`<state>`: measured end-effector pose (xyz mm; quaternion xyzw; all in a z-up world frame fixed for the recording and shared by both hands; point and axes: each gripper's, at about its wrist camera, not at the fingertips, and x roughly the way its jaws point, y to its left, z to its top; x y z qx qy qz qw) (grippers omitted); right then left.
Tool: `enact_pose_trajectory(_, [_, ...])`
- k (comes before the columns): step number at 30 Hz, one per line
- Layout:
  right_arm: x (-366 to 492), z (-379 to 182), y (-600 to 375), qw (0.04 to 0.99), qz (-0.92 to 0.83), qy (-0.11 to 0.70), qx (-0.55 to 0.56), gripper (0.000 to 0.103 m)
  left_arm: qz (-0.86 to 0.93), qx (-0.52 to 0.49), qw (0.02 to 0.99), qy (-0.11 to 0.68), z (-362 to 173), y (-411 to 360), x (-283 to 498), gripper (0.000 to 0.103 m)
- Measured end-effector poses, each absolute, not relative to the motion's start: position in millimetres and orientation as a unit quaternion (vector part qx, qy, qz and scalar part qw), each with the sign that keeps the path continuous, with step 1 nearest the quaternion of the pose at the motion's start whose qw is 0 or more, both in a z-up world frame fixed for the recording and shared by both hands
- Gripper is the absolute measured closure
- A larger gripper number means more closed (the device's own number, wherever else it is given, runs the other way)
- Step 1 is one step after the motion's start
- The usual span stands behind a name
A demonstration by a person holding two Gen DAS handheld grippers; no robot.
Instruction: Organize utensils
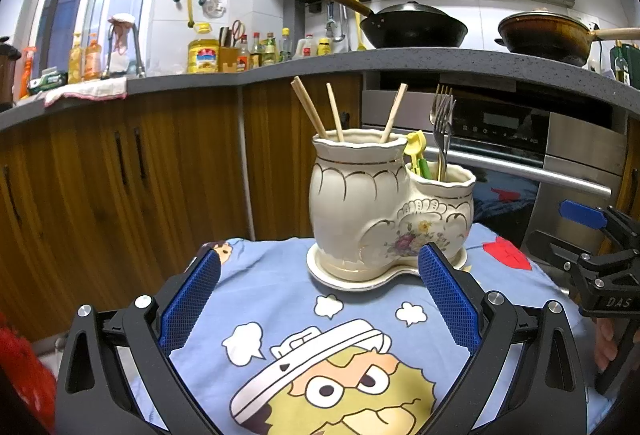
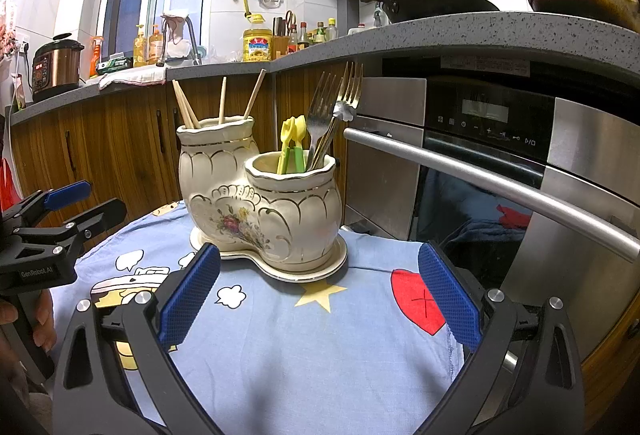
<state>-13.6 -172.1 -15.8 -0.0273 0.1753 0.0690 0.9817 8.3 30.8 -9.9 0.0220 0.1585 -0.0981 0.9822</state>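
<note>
A cream ceramic utensil holder (image 1: 384, 211) with two joined pots stood on its matching saucer (image 1: 352, 277) in the middle of the left wrist frame, on a blue cartoon-print cloth (image 1: 280, 315) covering a small table. The taller pot, on the left in that frame, held four wooden chopsticks (image 1: 310, 111) leaning apart from one another. The shorter pot, on the right, held metal forks (image 1: 442, 123) standing upright and two small yellow spoons with green handles (image 1: 418, 151).

The left gripper (image 1: 320, 299) filled the bottom of its own frame with its blue pads spread wide apart, holding nothing; the holder sat just beyond the tips, in line with the gap. The right gripper (image 2: 320, 295) looked the same at the bottom of the right wrist frame: pads wide apart, empty, the saucer's rim (image 2: 304, 275) lying just past them. In that frame the shorter pot faced the camera, with the forks (image 2: 334, 111) fanned above it and the spoons (image 2: 292, 139) beside them.

Each gripper also showed at the edge of the other's frame, held by a hand (image 2: 38, 319) at the lower left of the right wrist frame.

Behind, wooden cabinets (image 1: 120, 171) ran under a grey counter (image 1: 360, 61), with an oven (image 2: 500, 163) at the right and a black wok (image 1: 412, 25) at the upper right.
</note>
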Motion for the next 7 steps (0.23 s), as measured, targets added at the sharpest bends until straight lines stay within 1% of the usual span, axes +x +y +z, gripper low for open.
enact_pose_trajectory(7, [-13.1, -15.9, -172.3, 0.982, 0.069, 0.176, -0.027, 0.005, -0.095, 0.023, 0.982, 0.164, -9.3, 29.8, 10.3, 0.005])
